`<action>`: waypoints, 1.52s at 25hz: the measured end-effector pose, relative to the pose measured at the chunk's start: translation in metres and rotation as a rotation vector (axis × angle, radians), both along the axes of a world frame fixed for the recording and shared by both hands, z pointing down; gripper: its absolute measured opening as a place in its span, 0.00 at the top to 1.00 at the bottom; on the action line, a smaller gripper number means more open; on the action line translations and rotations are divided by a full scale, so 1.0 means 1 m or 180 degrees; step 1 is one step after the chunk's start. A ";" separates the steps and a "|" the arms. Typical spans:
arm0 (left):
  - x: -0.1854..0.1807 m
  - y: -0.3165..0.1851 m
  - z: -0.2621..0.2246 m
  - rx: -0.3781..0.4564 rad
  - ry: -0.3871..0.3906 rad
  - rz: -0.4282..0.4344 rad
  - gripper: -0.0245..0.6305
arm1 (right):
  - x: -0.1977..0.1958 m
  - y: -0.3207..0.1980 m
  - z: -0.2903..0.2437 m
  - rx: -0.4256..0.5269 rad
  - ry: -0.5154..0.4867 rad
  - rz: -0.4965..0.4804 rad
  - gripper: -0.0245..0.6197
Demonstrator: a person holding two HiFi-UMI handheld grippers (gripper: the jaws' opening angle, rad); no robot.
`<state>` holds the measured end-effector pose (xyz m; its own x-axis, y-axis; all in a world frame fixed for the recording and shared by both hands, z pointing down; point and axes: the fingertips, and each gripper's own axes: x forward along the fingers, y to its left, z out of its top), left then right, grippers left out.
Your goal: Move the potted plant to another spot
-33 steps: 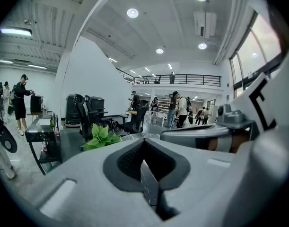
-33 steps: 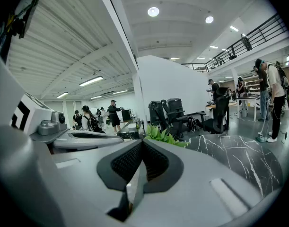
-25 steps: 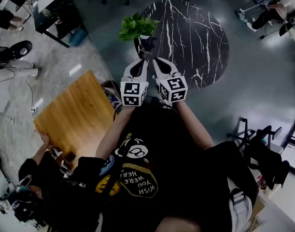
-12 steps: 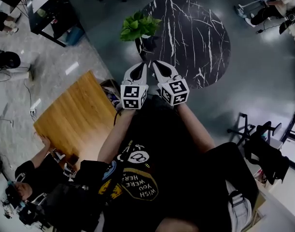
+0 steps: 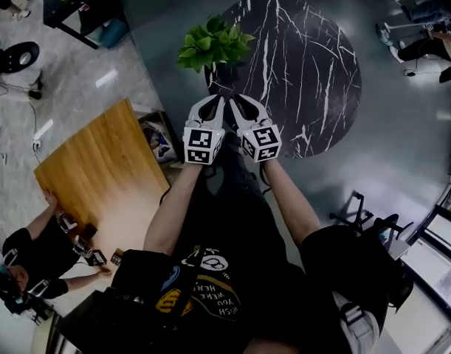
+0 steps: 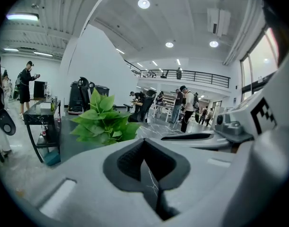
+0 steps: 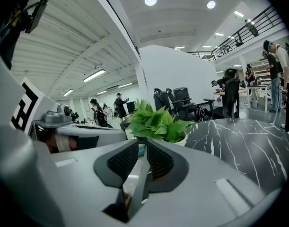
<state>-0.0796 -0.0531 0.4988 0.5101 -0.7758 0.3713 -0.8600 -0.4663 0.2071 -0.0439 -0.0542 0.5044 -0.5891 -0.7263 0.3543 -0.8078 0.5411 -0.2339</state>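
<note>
Plant stands on table, at its near-left rim in head view. It's upright, long axis vertical, leaves up.

Likely handling: pot is stiff, has some weight, and is smooth, so it may slip. Leaves are soft, so no grip there. Take the pot by its sides.

Left gripper has jaws together, empty. Right gripper has jaws a crack apart, just been opening, nothing between. Both are at the table's near rim, just short of the plant.

2 tabletops lie side by side. The potted plant is at the left edge of the round tabletop. The wooden tabletop lies to its left, nearer the camera. A shelf unit stands behind the wooden tabletop, at far left.
</note>
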 end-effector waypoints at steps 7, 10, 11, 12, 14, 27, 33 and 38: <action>0.011 -0.054 0.068 -0.0106 -0.0143 -0.0406 0.96 | 0.029 -0.078 0.083 -0.0002 0.0055 -0.0323 0.61; 0.007 -0.074 0.079 -0.0070 -0.0141 -0.0529 0.96 | 0.028 -0.114 0.118 -0.0007 0.0261 -0.0536 0.49; 0.006 -0.079 0.082 -0.0071 -0.0139 -0.0554 0.96 | 0.026 -0.124 0.129 -0.0029 0.0345 -0.0611 0.44; 0.005 -0.083 0.085 -0.0078 -0.0139 -0.0571 0.96 | 0.024 -0.134 0.139 -0.0042 0.0395 -0.0668 0.41; 0.004 -0.089 0.089 -0.0085 -0.0141 -0.0589 0.96 | 0.017 -0.150 0.150 -0.0029 0.0399 -0.0746 0.32; -0.009 -0.115 0.082 0.0038 -0.0039 -0.0751 0.96 | -0.025 -0.211 0.170 0.0154 0.0390 -0.0574 0.12; -0.018 -0.116 0.089 -0.0019 -0.0071 -0.0750 0.96 | -0.022 -0.213 0.171 0.0163 0.0413 -0.0408 0.17; -0.006 -0.118 0.085 -0.0020 -0.0065 -0.0624 0.96 | 0.002 -0.224 0.172 0.0032 0.0489 -0.0039 0.17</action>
<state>-0.0856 -0.1709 0.5838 0.3418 -0.8572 0.3851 -0.9383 -0.2883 0.1911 -0.0418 -0.2783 0.6761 -0.5375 -0.7233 0.4336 -0.8269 0.5530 -0.1026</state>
